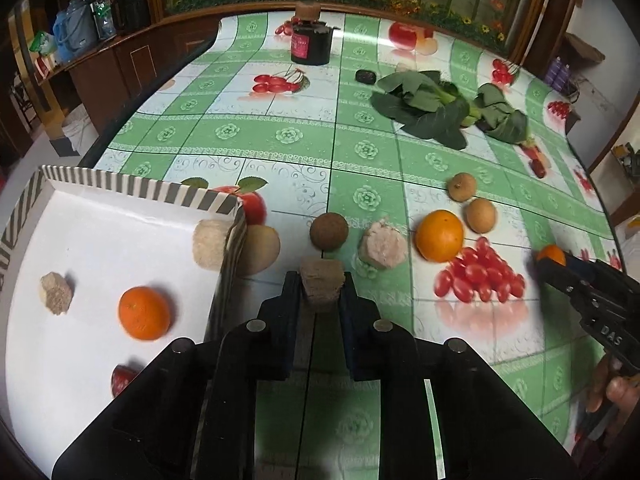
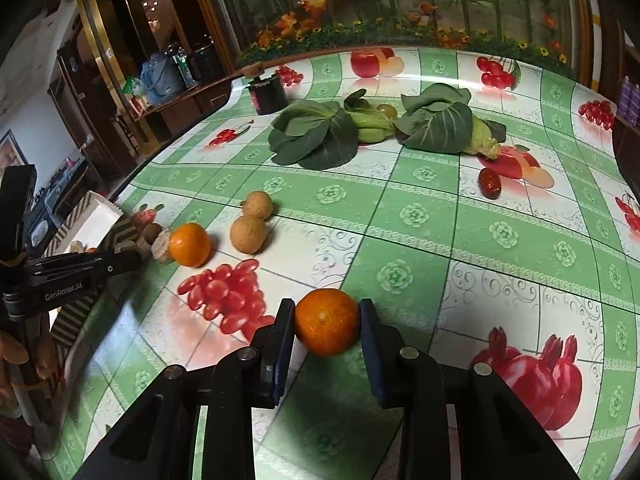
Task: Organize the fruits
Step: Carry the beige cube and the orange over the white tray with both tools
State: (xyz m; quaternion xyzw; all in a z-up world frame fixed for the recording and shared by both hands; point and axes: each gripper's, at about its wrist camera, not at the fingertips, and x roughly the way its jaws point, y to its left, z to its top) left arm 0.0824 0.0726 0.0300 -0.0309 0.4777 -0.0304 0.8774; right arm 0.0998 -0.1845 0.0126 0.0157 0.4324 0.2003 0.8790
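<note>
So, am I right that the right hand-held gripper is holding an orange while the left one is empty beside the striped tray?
Not quite: the left hand-held gripper is not empty. The left wrist view shows it shut on a pale brownish chunk beside the striped tray. The rest holds: the right hand-held gripper grips an orange, as the right wrist view shows.

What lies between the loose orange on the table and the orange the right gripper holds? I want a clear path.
In the right wrist view, only printed cherry tomatoes on the tablecloth lie between the loose orange and the held orange; no real object.
</note>
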